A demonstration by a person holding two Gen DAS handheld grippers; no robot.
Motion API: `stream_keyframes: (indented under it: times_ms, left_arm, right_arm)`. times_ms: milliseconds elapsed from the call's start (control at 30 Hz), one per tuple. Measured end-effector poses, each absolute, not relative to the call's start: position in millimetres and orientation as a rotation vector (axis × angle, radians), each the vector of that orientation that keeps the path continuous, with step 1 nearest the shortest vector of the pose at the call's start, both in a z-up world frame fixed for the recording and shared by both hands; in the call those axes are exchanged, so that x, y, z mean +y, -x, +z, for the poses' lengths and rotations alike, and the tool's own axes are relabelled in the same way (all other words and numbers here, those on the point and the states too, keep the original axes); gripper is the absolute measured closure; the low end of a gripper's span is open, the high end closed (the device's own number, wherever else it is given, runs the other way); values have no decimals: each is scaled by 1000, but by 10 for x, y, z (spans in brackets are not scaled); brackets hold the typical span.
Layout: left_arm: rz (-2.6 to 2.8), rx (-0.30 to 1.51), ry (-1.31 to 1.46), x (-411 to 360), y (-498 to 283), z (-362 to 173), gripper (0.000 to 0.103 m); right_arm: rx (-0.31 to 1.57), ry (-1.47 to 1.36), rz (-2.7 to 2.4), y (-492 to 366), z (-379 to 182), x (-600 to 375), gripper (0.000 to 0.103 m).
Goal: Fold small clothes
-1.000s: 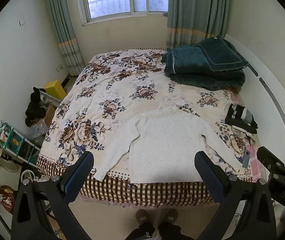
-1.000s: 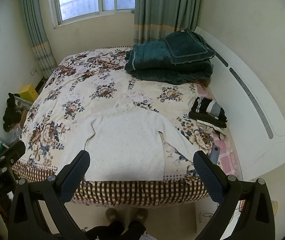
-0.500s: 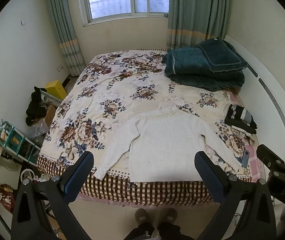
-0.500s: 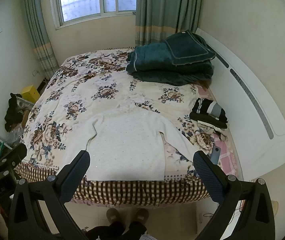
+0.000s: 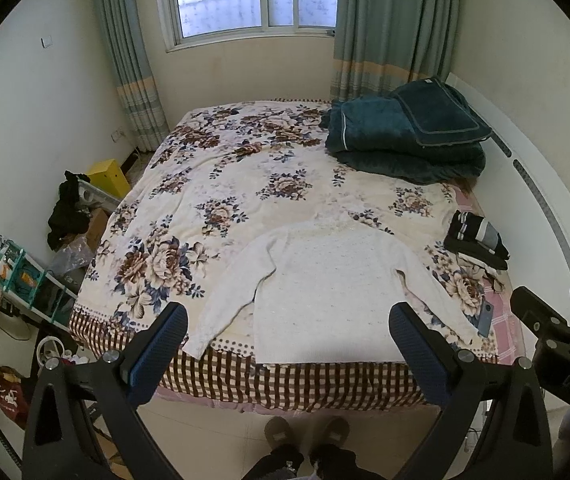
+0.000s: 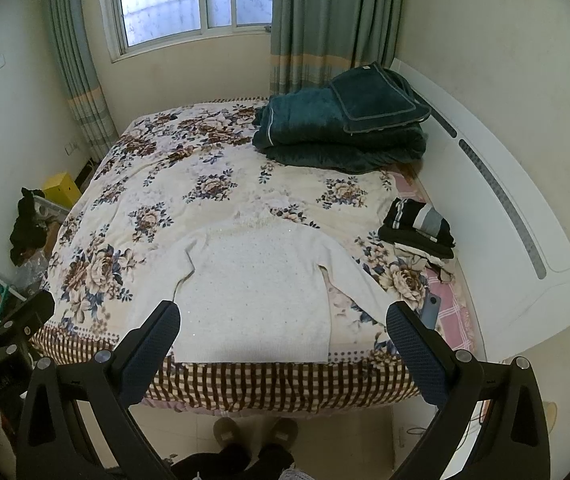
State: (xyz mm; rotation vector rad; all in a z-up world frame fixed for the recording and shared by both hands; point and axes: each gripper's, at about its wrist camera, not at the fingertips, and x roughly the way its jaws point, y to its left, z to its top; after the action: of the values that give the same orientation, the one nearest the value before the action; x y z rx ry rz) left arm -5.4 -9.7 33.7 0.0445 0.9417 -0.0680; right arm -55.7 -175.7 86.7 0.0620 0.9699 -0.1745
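A white long-sleeved sweater [image 5: 325,292] lies flat on the floral bedspread [image 5: 245,184] near the bed's front edge, hem toward me, sleeves spread to both sides. It also shows in the right wrist view [image 6: 261,292]. My left gripper [image 5: 285,334] is open and empty, held in the air in front of and above the bed's front edge. My right gripper [image 6: 283,332] is open and empty in the same way, to the right of the left one.
Folded dark teal blankets [image 5: 405,140] sit at the far right of the bed. A stack of folded dark clothes [image 5: 477,240] and a phone [image 5: 485,314] lie at the right edge. Clutter, a rack [image 5: 17,272] and a yellow box [image 5: 109,176] stand on the left. The white headboard [image 6: 497,208] lines the right side.
Both grippers have drawn back and up a little from the bed, so the bed and sweater look slightly smaller. The sweater has not moved. Both grippers stay open.
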Motion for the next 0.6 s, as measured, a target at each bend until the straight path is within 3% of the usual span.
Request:
stream_keyframes:
  times_ms: [600]
  left_arm:
    - [-69,943,-39,-86,62,315,0]
  right_arm:
    - [971,-62,-166,595,891,-1731,0]
